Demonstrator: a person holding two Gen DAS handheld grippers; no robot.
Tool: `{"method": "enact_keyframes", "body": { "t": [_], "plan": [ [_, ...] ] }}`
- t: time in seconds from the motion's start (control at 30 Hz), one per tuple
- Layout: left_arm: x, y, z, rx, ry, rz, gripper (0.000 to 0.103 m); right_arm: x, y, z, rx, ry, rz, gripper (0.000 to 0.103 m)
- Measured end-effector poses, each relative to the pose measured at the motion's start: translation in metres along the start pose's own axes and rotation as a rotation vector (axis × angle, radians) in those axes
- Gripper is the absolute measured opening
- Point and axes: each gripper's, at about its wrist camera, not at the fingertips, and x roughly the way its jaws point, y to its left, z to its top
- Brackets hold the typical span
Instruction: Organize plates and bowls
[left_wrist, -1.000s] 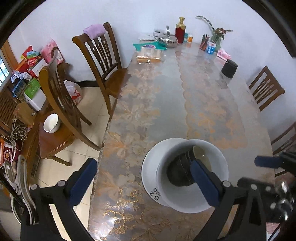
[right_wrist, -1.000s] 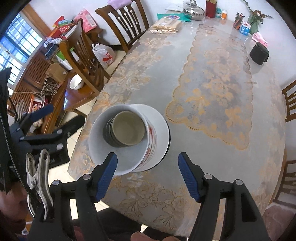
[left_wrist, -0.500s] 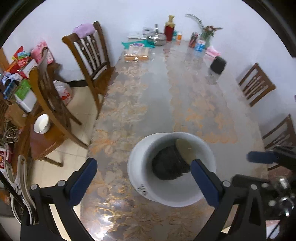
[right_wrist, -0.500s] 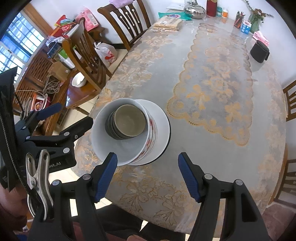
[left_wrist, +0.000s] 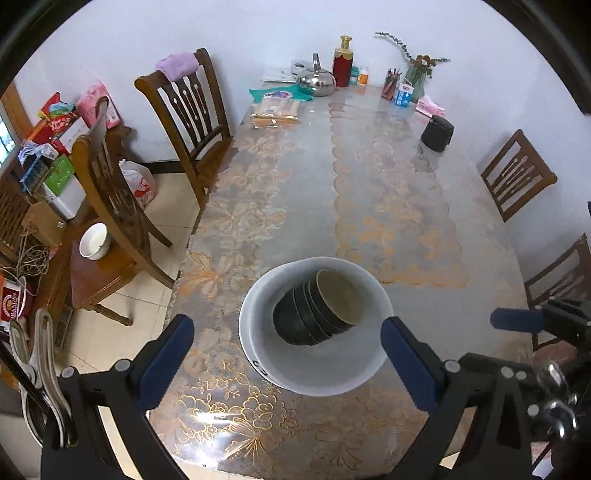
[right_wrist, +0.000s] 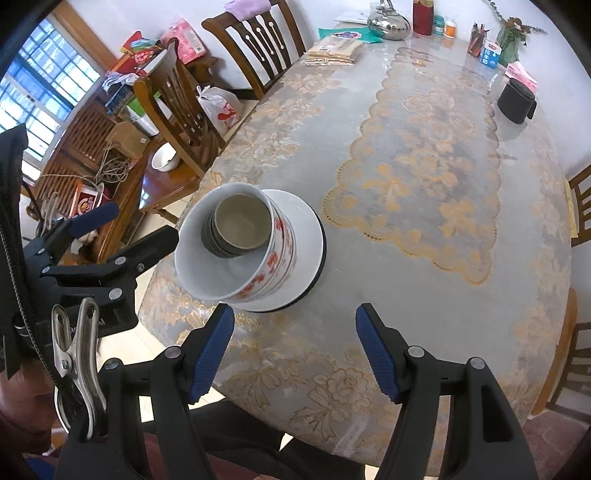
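A stack of white bowls with red flower print (right_wrist: 273, 266) stands on a white plate (right_wrist: 306, 236) near the table's front left edge. Several small dark bowls (right_wrist: 240, 225) are nested inside the top white bowl; they also show in the left wrist view (left_wrist: 317, 314), inside the white bowl (left_wrist: 314, 373). My left gripper (left_wrist: 288, 358) is open, its fingers either side of the stack and not touching it. It shows in the right wrist view (right_wrist: 122, 229) left of the stack. My right gripper (right_wrist: 295, 347) is open and empty, just in front of the plate.
The table (right_wrist: 424, 166) has a lace cloth under clear cover. A black pouch (right_wrist: 517, 101), kettle (right_wrist: 389, 22), red bottle (left_wrist: 343, 61), packets (left_wrist: 275, 110) and a vase stand at its far end. Wooden chairs (left_wrist: 188, 110) line the left side; more stand right.
Both grippers have drawn back slightly from the stack and stay open. The stack of bowls and the plate have not moved.
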Motion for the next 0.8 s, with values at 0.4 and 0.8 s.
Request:
{"method": "enact_keyframes", "body": {
  "t": [0.4,0.8],
  "plan": [
    [-0.026,-0.011,-0.018,-0.065,0.011,0.090,0.103,-0.020,-0.001,-0.010,-0.108,-0.029,0.063,0.070],
    [-0.029,-0.042,-0.032,-0.076,0.042,0.134,0.103,-0.030,-0.022,-0.018,-0.164,-0.068,0.035,0.070]
  ]
}}
